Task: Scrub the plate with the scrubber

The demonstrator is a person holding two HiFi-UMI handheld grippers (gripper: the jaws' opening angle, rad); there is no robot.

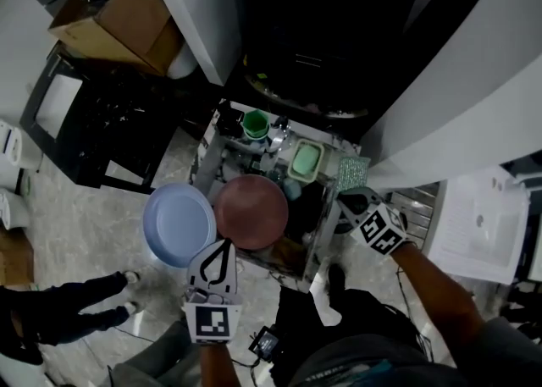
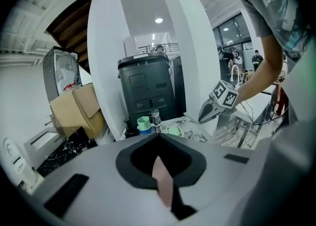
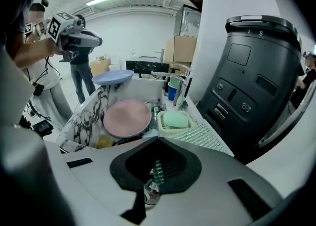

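Fingers of the right gripper (image 1: 345, 200) are pressed together on the near edge of the scrubber (image 1: 352, 172), a glittery green mesh sheet. The right gripper view shows a beaded green corner of it pinched in the seam. The rest of the sheet lies flat on the counter (image 1: 337, 146) at the right of the sink (image 3: 84, 121), just beside a green soap dish (image 1: 306, 161). The right forearm (image 1: 432, 284) reaches in from the lower right, stretched up and leftward. The wrist is bent so the gripper slopes steeply down onto the mesh, its marker cube (image 1: 381, 231) facing up.

The left gripper (image 1: 224, 246) is held close in front of the body and points away toward the sink, only gently downward. From the head view its tip sits over the spot where the two plates meet. From the right gripper view it hangs well above them and touches neither. Its fingers are drawn tight together. A thin pinkish sliver (image 2: 163, 180) shows in the seam between them, and what it is cannot be told.

The pink plate (image 1: 251, 212) leans tilted inside the sink, face up. The blue plate (image 1: 176, 224) sits at the sink's left rim, jutting out over the floor. A green cup (image 1: 255, 124) stands at the back of the sink, in front of a tall black bin (image 3: 252, 81).
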